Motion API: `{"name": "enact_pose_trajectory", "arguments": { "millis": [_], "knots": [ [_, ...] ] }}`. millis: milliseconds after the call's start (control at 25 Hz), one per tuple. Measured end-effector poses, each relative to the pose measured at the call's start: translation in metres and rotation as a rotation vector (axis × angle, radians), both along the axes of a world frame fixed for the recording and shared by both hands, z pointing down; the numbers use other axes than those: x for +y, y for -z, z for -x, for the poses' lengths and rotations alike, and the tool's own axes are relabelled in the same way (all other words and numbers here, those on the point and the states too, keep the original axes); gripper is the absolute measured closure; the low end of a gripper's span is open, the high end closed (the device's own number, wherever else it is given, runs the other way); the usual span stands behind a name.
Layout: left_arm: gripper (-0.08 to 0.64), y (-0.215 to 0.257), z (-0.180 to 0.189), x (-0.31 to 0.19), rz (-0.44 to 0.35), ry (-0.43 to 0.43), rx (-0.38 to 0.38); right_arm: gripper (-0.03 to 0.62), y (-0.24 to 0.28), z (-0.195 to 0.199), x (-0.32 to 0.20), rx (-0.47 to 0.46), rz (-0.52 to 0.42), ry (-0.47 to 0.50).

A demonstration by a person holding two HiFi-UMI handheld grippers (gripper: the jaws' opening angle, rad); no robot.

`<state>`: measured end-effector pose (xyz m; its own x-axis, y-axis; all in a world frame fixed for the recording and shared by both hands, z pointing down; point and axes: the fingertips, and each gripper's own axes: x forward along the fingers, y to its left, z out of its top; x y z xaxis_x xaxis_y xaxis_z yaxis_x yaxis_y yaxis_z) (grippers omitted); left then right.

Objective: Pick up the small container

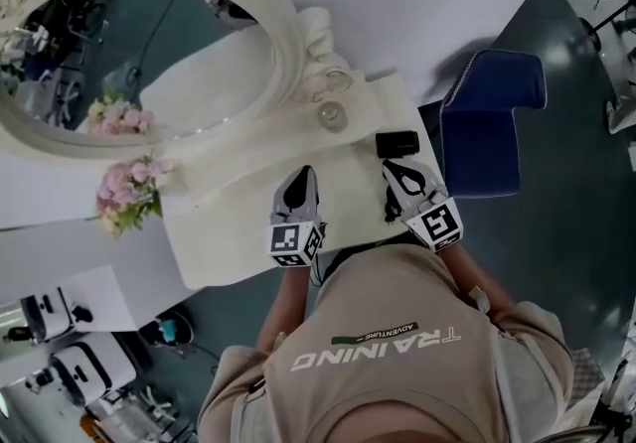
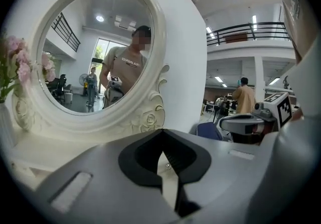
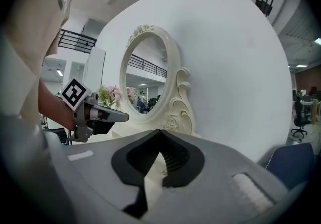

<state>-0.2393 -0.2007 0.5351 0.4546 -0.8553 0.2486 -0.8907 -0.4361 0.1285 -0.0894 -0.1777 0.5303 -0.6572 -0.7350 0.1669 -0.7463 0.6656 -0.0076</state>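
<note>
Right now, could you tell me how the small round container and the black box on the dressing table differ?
The small round container is pale and circular; the black box is dark and oblong. The container sits close to the mirror's carved base; the box lies nearer the table's right edge, just ahead of the right tool. Both rest on the cream dressing table, and nothing grips either.
</note>
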Motion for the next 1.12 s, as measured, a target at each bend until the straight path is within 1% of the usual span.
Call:
{"name": "enact_pose_trajectory", "arguments": {
  "millis": [120,320,560,760,800,960,1000,1040,1080,1120],
  "knots": [
    [0.543,0.006,-0.004,-0.003,-0.020,-0.049,0.005,0.589,0.007,0.001,0.000,0.018,-0.012,-0.032],
    [0.541,0.002,-0.004,0.002,-0.033,-0.106,-0.038,0.589,0.012,0.007,0.010,0.022,-0.014,-0.068],
    [0.541,0.009,-0.011,0.006,-0.039,-0.120,-0.036,0.589,0.013,0.002,0.019,0.038,-0.017,-0.081],
    [0.537,0.010,-0.013,0.011,-0.028,-0.126,-0.054,0.589,0.018,-0.002,0.017,0.022,-0.039,-0.089],
    [0.515,0.008,-0.014,0.010,-0.017,-0.129,-0.053,0.589,0.019,-0.002,0.016,0.018,-0.043,-0.089],
    [0.365,-0.004,-0.017,0.006,0.037,-0.139,-0.065,0.589,0.018,-0.003,0.015,0.011,-0.042,-0.078],
    [0.309,-0.007,-0.018,0.003,0.051,-0.140,-0.067,0.589,0.017,-0.004,0.015,0.011,-0.039,-0.073],
    [0.222,-0.010,-0.020,0.000,0.065,-0.141,-0.070,0.589,0.016,-0.005,0.014,0.011,-0.035,-0.068],
    [0.153,-0.013,-0.021,-0.003,0.076,-0.142,-0.074,0.589,0.015,-0.007,0.013,0.011,-0.033,-0.066],
    [0.126,-0.015,-0.023,-0.007,0.082,-0.143,-0.082,0.589,0.014,-0.009,0.011,0.010,-0.031,-0.066]
  ]
}}
